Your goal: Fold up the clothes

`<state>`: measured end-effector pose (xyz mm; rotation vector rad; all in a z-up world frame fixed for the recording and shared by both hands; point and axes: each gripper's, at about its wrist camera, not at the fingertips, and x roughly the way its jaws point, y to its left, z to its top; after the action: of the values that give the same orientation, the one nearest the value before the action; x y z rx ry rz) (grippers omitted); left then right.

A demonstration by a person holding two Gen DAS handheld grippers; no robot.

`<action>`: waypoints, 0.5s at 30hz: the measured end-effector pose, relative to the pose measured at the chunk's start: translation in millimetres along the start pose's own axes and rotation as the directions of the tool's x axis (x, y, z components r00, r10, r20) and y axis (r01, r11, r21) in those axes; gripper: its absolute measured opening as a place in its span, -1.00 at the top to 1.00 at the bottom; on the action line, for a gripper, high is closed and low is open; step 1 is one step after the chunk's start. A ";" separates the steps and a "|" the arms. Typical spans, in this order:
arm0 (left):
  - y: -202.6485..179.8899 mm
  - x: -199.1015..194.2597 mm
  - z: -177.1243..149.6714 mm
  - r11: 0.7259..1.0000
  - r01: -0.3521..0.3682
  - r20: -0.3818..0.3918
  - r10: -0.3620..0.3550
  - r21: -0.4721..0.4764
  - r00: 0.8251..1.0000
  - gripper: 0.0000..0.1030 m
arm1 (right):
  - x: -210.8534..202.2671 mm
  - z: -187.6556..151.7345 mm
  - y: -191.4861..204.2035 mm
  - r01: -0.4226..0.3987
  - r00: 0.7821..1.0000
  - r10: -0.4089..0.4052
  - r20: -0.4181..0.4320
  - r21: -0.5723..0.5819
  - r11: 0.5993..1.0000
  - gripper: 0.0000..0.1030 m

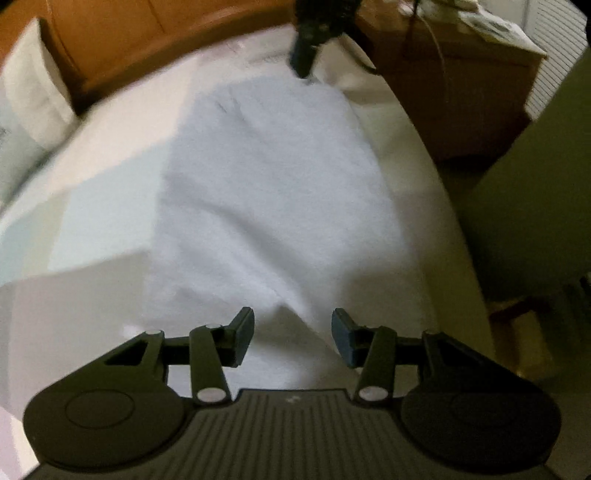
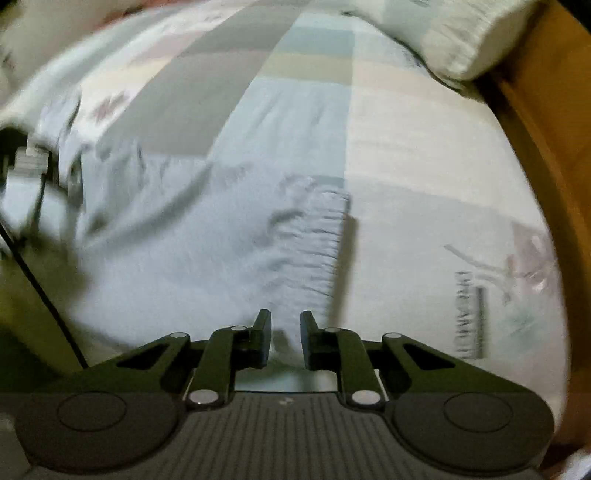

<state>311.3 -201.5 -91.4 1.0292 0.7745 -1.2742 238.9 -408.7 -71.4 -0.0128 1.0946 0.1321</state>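
Dark printed lettering [image 2: 470, 314] is seen on the bedspread [image 2: 424, 155] at the right of the right wrist view, beside a faint branch motif; it is blurred and cannot be read. No other writing is made out.

The left hand-held gripper [image 1: 293, 338] is held low over the near end of a pale blue garment [image 1: 266, 192], its jaws spread wide with nothing between them; a raised fold of the cloth lies just ahead of the gap. The right hand-held gripper [image 2: 285, 341] is set at the garment's gathered, ribbed edge [image 2: 317, 236], jaws drawn narrow, with a bit of pale cloth lying in the gap. Whether that cloth is pinched cannot be told. In the left wrist view this gripper is seen as a dark shape at the garment's far corner, touching it.

The garment is spread flat along the bed, on the patchwork bedspread of pale blocks. A pillow [image 1: 33, 99] lies against the wooden headboard [image 1: 122, 40]. A wooden nightstand [image 1: 454, 92] stands beside the bed, with papers [image 1: 491, 22] on top.
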 end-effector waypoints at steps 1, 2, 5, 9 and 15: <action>-3.8 3.2 -5.8 1.000 0.019 -0.022 -0.019 -0.005 1.000 0.12 | 8.9 -3.4 6.4 -0.003 1.000 0.003 0.001 0.024 1.000 0.61; -5.8 6.3 -12.4 0.999 0.032 -0.051 -0.033 -0.012 0.998 0.11 | 19.4 -7.9 13.8 -0.005 1.000 0.006 -0.011 0.042 0.999 0.61; -7.1 8.9 -32.4 0.997 0.060 -0.112 -0.065 -0.050 0.992 0.10 | 39.3 -27.9 33.9 0.013 0.998 -0.010 -0.060 0.052 0.999 0.49; -5.7 2.9 -35.2 0.997 0.066 -0.149 -0.071 -0.043 0.986 0.10 | 30.7 -39.7 51.4 0.056 0.997 -0.053 -0.056 0.044 0.997 0.49; 9.2 2.7 -16.1 0.990 0.003 -0.101 -0.018 -0.142 0.995 0.11 | 12.6 -27.1 56.7 0.097 0.995 -0.098 0.030 0.039 0.995 0.49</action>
<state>322.1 -187.8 -98.2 0.9817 0.9362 -1.1648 214.2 -353.2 -91.9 -0.0303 1.0620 0.0240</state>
